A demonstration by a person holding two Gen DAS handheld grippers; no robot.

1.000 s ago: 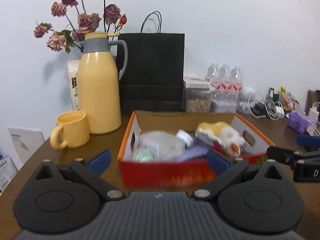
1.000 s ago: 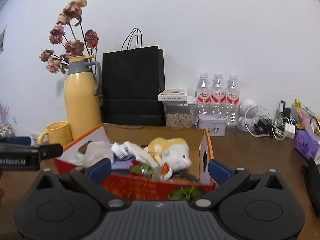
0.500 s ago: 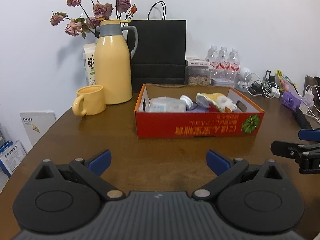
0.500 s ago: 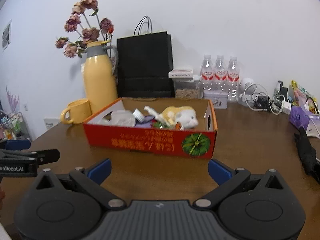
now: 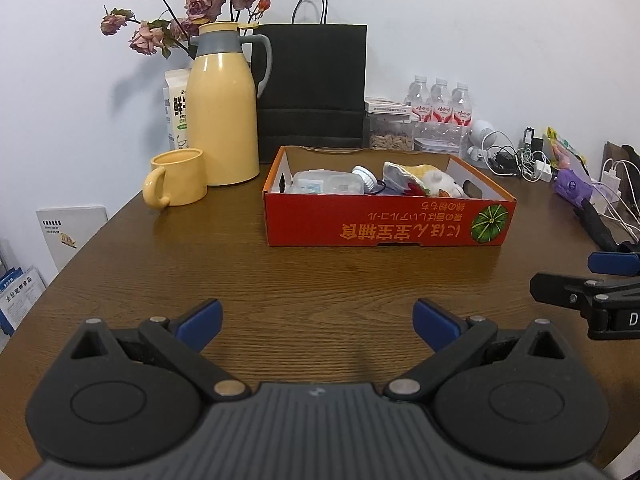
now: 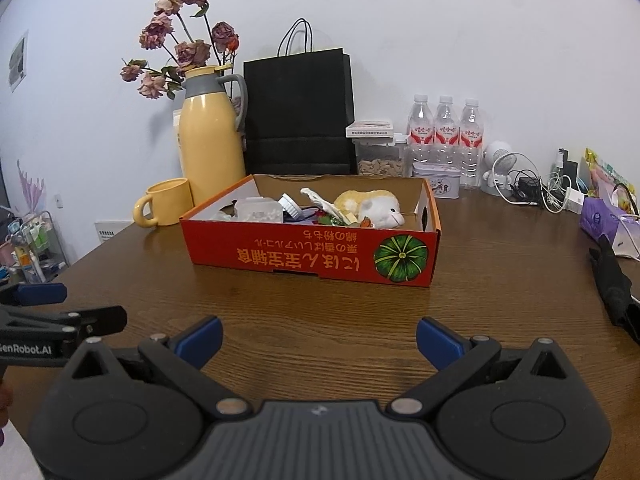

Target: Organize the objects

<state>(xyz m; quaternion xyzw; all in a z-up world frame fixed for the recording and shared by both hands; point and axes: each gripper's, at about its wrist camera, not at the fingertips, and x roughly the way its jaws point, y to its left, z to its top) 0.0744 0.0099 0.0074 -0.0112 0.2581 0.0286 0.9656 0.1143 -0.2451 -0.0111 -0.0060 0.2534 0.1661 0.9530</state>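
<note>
A red cardboard box (image 5: 384, 228) (image 6: 312, 256) with a green pumpkin print sits in the middle of the brown table. Inside it lie a clear plastic container (image 5: 328, 184) (image 6: 258, 210), a white round brush (image 5: 366, 176) (image 6: 290, 205) and a yellow-white plush toy (image 5: 424, 178) (image 6: 372, 204). My left gripper (image 5: 318, 316) hangs open over the near table, well short of the box, holding nothing. My right gripper (image 6: 318, 340) is open too, empty, at about the same distance. Each gripper shows at the edge of the other's view.
Behind the box stand a yellow thermos jug (image 5: 222, 120) with dried roses, a yellow mug (image 5: 178, 178), a black paper bag (image 5: 312, 92), a jar (image 6: 378, 156), water bottles (image 6: 444, 132) and a small tin (image 6: 436, 180). Cables and chargers (image 6: 532, 188), a purple pack (image 6: 600, 216) and a black glove (image 6: 612, 280) lie right.
Both grippers have pulled back from right at the box to well in front of it. The box and its contents stayed in place.
</note>
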